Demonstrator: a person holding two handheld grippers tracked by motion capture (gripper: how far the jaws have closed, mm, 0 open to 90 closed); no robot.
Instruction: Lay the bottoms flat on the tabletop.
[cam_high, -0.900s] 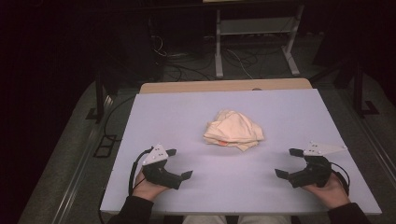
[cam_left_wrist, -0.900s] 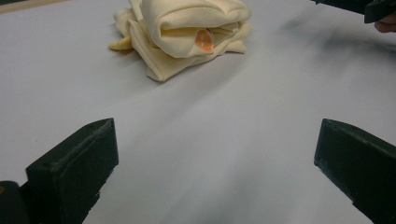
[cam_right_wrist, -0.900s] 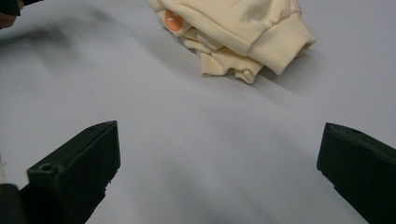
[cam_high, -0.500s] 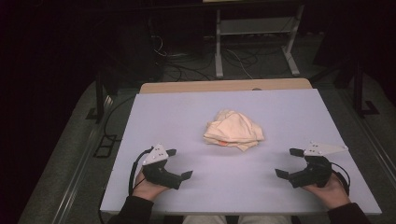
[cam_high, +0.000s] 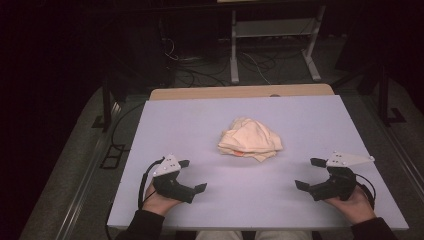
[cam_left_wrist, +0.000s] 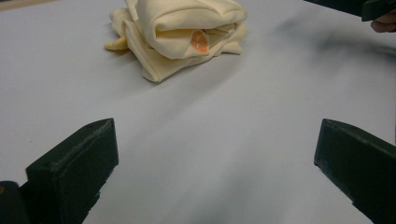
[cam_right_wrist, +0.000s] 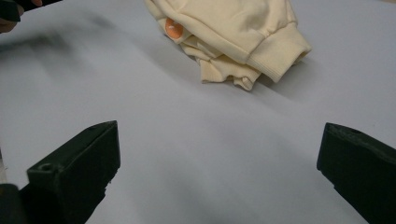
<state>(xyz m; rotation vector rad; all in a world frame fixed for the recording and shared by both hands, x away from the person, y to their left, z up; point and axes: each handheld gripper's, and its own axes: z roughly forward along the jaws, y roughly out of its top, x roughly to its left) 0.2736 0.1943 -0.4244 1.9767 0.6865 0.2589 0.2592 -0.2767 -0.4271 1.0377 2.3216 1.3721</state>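
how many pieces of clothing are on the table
1: a cream garment bunched in a heap at the middle of the table, with an orange patch showing in its folds. Whether another piece lies folded inside cannot be told.

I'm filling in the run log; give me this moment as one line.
garment: bundled, mid-table, untouched | left gripper: open, empty, near edge | right gripper: open, empty, near edge

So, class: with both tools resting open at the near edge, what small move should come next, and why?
Probably bring both tools forward toward the crumpled cream garment. The left tool and right tool stand open and empty, well short of it, and the white table between lies bare.
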